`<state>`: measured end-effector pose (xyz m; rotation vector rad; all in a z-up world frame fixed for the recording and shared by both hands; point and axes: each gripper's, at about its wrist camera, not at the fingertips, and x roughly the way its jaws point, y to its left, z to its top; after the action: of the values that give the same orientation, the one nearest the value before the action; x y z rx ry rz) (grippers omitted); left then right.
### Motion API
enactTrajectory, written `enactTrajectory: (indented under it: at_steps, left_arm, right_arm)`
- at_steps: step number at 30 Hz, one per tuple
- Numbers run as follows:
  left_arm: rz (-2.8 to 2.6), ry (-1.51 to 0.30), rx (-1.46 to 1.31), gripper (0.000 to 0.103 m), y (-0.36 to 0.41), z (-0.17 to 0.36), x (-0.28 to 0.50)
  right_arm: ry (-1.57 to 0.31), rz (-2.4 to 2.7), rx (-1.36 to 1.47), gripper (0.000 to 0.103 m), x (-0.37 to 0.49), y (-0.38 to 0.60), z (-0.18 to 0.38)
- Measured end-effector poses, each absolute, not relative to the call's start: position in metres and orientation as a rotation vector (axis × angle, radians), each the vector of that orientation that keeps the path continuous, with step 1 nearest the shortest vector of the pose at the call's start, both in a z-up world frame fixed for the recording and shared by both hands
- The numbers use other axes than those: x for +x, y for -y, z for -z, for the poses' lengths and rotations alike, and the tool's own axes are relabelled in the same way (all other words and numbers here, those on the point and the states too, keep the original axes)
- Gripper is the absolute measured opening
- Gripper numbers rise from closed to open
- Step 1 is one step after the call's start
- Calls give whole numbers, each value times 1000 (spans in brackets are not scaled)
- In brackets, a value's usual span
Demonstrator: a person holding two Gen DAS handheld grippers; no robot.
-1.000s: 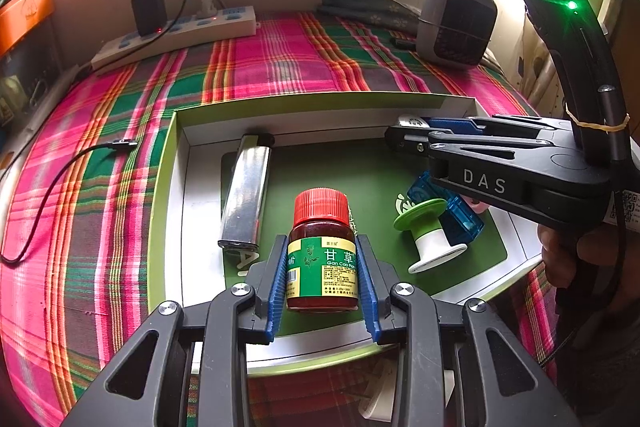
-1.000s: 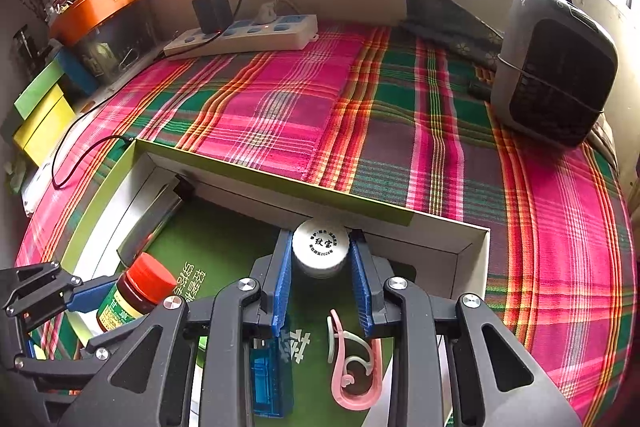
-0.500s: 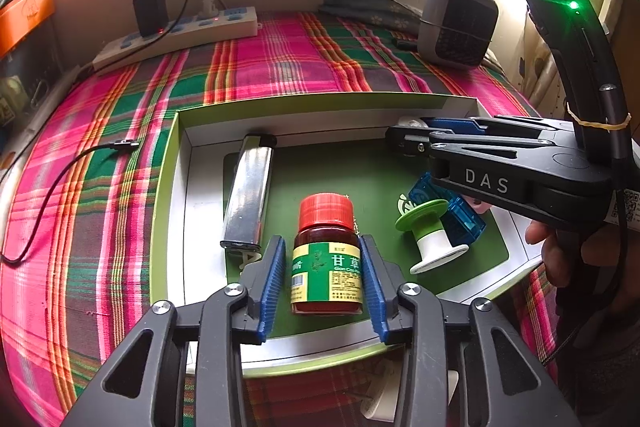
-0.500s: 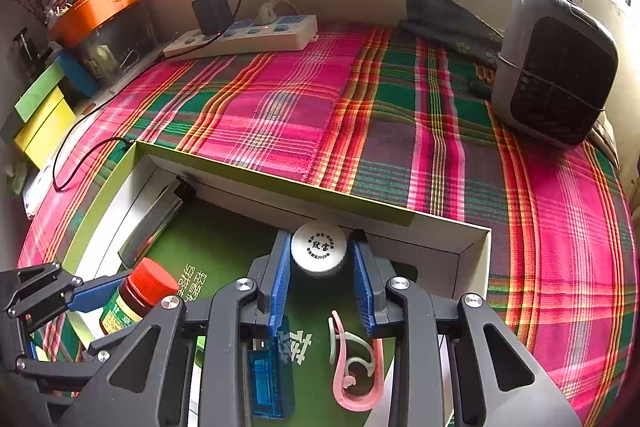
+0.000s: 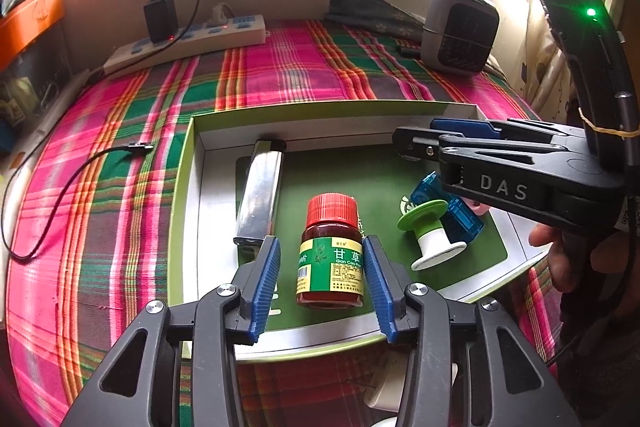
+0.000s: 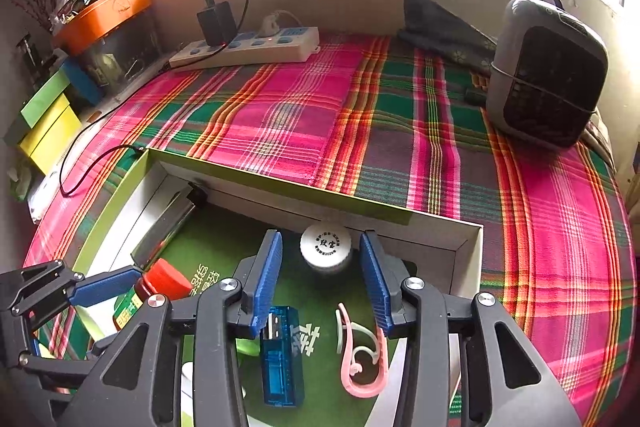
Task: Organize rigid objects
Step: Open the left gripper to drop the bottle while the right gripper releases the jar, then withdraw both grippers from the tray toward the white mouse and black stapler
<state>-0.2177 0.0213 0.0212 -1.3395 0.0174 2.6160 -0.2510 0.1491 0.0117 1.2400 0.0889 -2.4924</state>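
Note:
A green-lined box (image 5: pixel 188 187) lies on the plaid cloth. In it a red-capped brown bottle (image 5: pixel 331 251) stands upright between the open jaws of my left gripper (image 5: pixel 322 255), with gaps on both sides. A small white-capped jar (image 6: pixel 326 247) stands at the box's far wall between the open jaws of my right gripper (image 6: pixel 320 251), not touched. The box also holds a silver metal bar (image 5: pixel 260 195), a green-and-white spool (image 5: pixel 430 231), a blue USB case (image 6: pixel 280 355) and a pink hook (image 6: pixel 362 359).
A white power strip (image 5: pixel 188 43) with a black charger lies at the back left. A grey heater (image 5: pixel 460 27) stands at the back right. A black cable (image 5: pixel 60 187) lies left of the box. Orange and yellow boxes (image 6: pixel 52 131) sit off the left edge.
Both grippers have opened: the left let go of the red-capped bottle, the right let go of the white-capped jar. Both have drawn back slightly.

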Motion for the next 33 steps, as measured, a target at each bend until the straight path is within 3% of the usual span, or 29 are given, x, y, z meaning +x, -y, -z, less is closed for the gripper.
enactTrajectory:
  at_steps: [33]
  left_arm:
    - [-2687, 52, -1229, 42, -6, -51, -145]
  right_arm:
    - [-50, 2576, 1147, 42, -157, -164, -40]
